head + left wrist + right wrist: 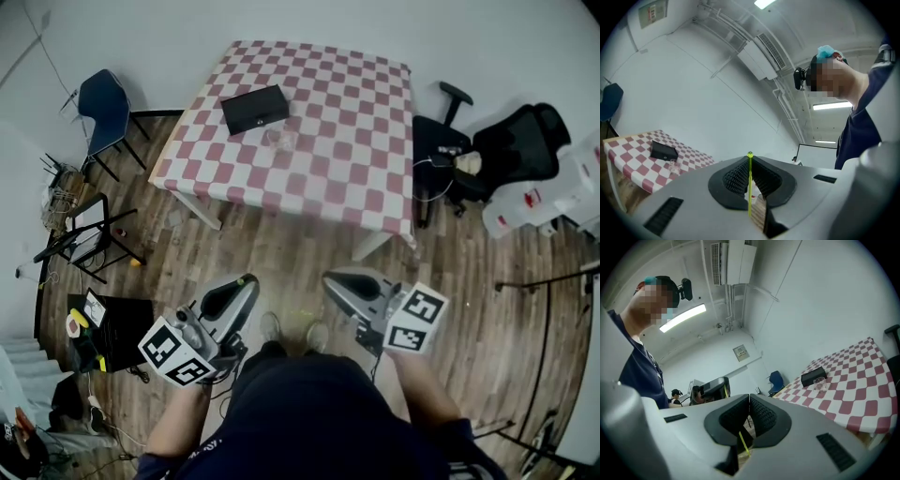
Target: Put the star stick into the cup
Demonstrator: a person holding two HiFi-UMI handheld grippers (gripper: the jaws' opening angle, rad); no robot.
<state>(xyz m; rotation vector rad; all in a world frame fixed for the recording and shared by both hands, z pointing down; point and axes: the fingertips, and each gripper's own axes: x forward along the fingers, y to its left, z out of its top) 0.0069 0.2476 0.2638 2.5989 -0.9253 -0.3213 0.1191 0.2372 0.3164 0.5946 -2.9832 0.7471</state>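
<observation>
- One green stick (750,197) is pinched upright in the left gripper (750,158), seemingly for carrying.
- The right gripper (749,398) is pressed together.
- The cup (281,141) waits well apart on the table (361,150).

Table (356,141) stands ahead of the person. On it, toward its left side, lies a box (254,109); a cup (280,141) stands just beside the box, on its near side. A chair (105,105) stands left of the table, an office chair (511,145) right of it. Left gripper (246,281) and right gripper (330,277) sit side by side, well short of the table.
</observation>
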